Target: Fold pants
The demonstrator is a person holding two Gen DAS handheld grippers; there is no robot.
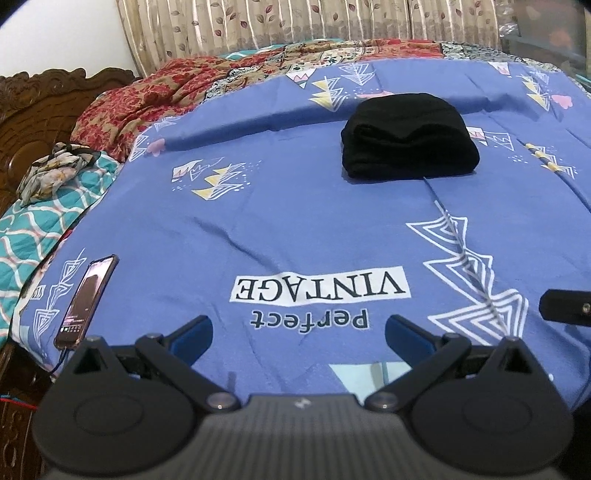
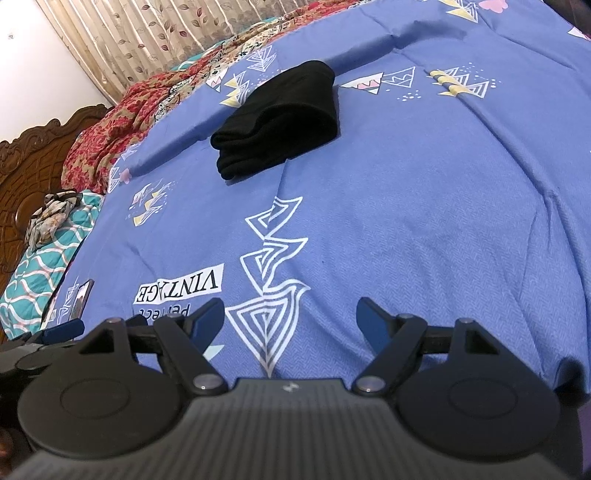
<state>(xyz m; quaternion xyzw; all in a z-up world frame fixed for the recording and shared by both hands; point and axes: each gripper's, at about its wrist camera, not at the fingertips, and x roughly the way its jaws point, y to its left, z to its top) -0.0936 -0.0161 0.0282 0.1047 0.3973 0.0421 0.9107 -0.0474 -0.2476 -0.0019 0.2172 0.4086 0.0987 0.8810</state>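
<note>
1. Lying folded into a compact black bundle, the pants (image 1: 408, 134) rested on the blue bedsheet (image 1: 295, 221), toward the far middle of the bed and well apart from both tools.
2. The left tool (image 1: 298, 330) hovered over the near edge of the sheet with its blue-padded fingers (image 1: 194, 332) spread wide and nothing between them.
3. The right tool (image 2: 290, 317) was likewise spread open and empty above the white triangle print; the dark piece at the right edge of the left view was probably one of its fingers, though too little showed to be sure.
4. A phone (image 1: 86, 301) with a cable lay at the left edge of the sheet, just beside the left tool.
5. A teal patterned pillow (image 1: 44, 225) sat further left with a crumpled floral cloth (image 1: 53, 171) on top, against the carved wooden headboard (image 1: 44, 107).
6. A red patterned quilt (image 1: 155, 96) was heaped behind the sheet, in front of the leaf-print curtain (image 1: 258, 22).
</note>
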